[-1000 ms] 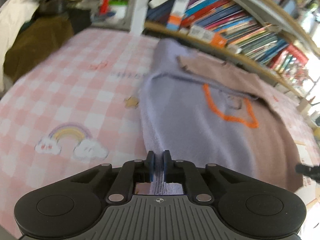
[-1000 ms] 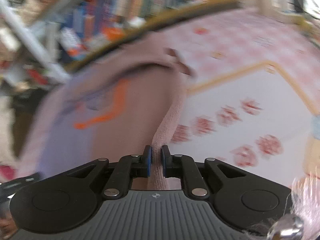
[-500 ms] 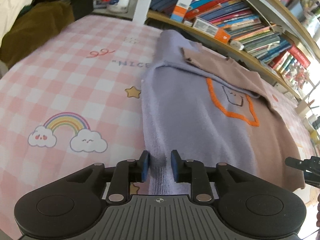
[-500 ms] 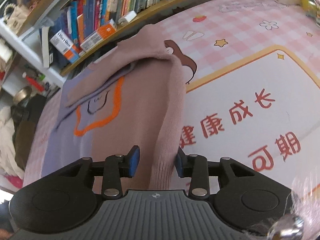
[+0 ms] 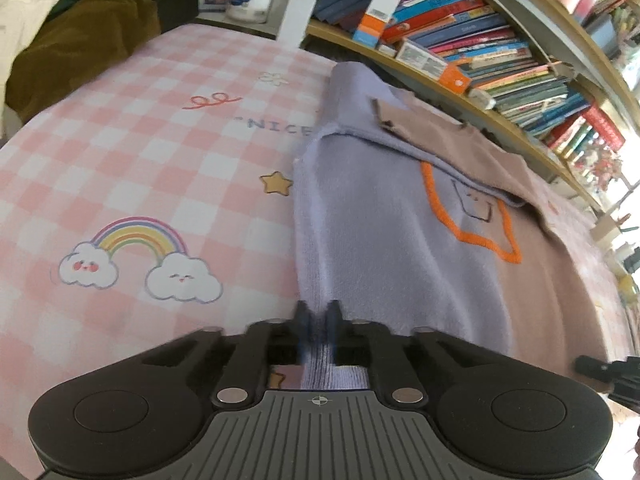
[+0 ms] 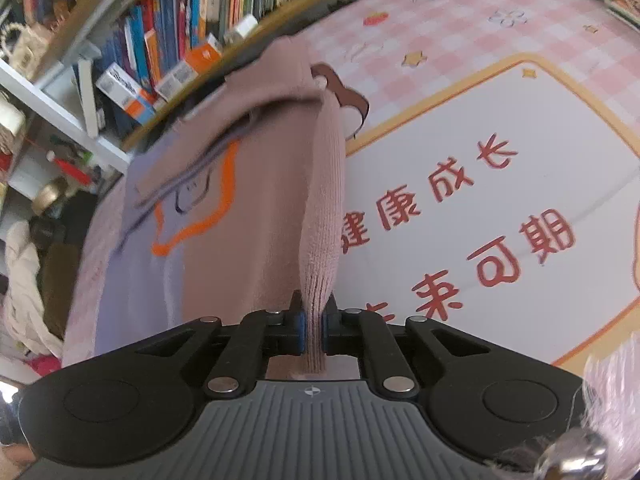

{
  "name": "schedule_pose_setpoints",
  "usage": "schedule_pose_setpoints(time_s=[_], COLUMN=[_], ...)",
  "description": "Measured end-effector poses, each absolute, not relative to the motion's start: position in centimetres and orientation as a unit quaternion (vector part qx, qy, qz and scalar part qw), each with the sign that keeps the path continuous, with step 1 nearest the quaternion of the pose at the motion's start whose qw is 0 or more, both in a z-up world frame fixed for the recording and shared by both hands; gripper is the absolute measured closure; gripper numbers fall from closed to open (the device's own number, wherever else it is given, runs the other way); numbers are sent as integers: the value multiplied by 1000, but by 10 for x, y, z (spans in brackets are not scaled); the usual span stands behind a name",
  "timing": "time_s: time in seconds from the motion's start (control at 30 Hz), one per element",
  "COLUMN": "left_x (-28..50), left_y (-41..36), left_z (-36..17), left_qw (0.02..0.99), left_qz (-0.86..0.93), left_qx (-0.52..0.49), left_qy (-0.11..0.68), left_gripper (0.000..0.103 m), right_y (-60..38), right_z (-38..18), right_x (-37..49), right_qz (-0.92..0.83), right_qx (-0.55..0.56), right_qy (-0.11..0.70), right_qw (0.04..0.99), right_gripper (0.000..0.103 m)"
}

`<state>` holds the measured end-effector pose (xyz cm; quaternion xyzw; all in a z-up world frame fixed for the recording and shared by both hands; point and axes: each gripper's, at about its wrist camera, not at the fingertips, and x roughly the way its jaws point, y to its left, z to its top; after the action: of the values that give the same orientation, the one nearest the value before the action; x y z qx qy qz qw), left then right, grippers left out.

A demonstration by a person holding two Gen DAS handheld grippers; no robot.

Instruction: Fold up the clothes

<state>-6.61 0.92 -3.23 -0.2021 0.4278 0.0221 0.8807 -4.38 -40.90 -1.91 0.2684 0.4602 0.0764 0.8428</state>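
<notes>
A knit sweater, lilac on one half and dusty pink-brown on the other with an orange outline shape, lies spread on a pink checked mat. In the left wrist view my left gripper (image 5: 318, 314) is shut on the ribbed lilac hem of the sweater (image 5: 380, 248) at its near left corner. In the right wrist view my right gripper (image 6: 313, 316) is shut on the ribbed pink-brown hem edge of the sweater (image 6: 256, 216), which rises taut from the fingers. Both sleeves lie folded across the chest.
The pink checked mat (image 5: 140, 168) shows a rainbow print; its white panel with red characters (image 6: 500, 200) lies to the right. A low bookshelf full of books (image 5: 480, 52) runs along the far edge. Dark clothing (image 5: 80, 48) is piled at far left.
Both grippers opened half a second ago over the hem and have shut on it again. The sweater's hem now sits pinched in both sets of fingers.
</notes>
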Motion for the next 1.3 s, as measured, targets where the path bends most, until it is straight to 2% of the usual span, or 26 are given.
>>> schedule_pose_setpoints(time_s=[0.43,1.0,1.13,1.3], left_x=[-116,-220,-228,-229], left_y=[-4,-26,-23,-18], left_z=[-21,-19,-14,-1], left_qw=[879,871,867,867], left_qz=[42,78,76,65], left_qx=[-235,-253,-282,-323], left_qy=[412,414,403,374], left_gripper=[98,98,98,98], right_y=[-437,-472,-480,-488], right_z=[-1,-13,-13,8], right_x=[-78,-174,-188,-185], right_qz=[118,160,160,179], right_qx=[296,328,338,376], right_qy=[448,468,473,433], right_qw=[835,805,798,800], right_gripper=[96,96,96,97])
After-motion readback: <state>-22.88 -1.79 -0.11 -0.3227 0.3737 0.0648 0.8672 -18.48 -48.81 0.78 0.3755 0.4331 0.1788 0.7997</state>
